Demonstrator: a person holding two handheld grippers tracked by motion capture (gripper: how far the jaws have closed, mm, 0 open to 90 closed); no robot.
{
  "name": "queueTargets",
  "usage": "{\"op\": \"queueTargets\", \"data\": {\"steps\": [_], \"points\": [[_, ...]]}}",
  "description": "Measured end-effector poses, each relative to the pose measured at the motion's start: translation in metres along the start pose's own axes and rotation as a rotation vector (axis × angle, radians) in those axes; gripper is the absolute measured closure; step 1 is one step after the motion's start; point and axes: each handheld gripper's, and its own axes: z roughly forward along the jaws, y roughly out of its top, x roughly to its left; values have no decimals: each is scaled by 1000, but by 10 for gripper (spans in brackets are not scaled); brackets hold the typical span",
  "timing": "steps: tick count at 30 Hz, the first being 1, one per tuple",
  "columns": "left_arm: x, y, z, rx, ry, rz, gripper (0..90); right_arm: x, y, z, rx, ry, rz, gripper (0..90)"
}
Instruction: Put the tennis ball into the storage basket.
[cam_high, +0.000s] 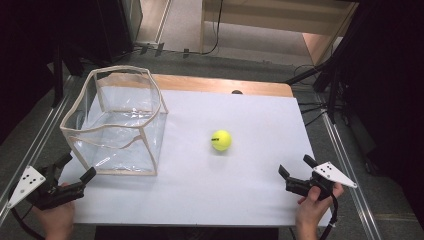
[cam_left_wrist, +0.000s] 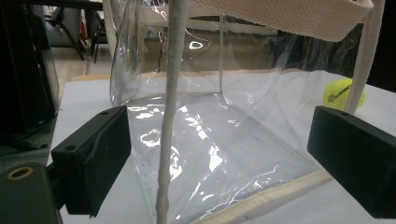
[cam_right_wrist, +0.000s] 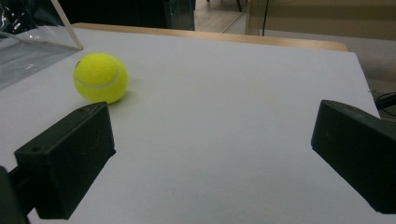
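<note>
Right gripper (cam_high: 296, 170) held low over the near right of the white table (cam_high: 250, 200), jaws spread wide and empty, aimed toward the tennis ball (cam_high: 221, 140); presumably staged for a pick-up. Ball resting alone on the open board, right of centre, well apart from both grippers and near the clear bag (cam_high: 117, 122) without touching it. Left gripper (cam_high: 75, 167) parked at the bag's near left corner, jaws likewise apart and pressing on nothing, the bag's cream-trimmed corner seam (cam_left_wrist: 169, 116) standing upright between them in the left gripper view; likely positioned to steady the soft bag. Bag standing upright on the left of the table, mouth open upward, walls sagging, interior empty. Path from right gripper to ball unobstructed. Bag's raised near wall and slack rim judged the only hindrance to a later drop-in. Dark stands and cables (cam_high: 320, 107) beyond the table's far right edge, clear of the work.
</note>
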Motion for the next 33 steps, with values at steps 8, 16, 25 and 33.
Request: {"op": "queueTargets", "data": {"steps": [8, 16, 25, 33], "points": [[0, 0, 0, 1, 0, 3, 65, 6, 17, 14, 28, 33, -6, 0], [-2, 0, 1, 9, 1, 17, 65, 12, 32, 30, 62, 60, -9, 0], [-2, 0, 1, 7, 0, 12, 65, 19, 45, 44, 88, 93, -33, 0], [-2, 0, 1, 2, -2, 7, 65, 27, 54, 56, 113, 114, -52, 0]]}}
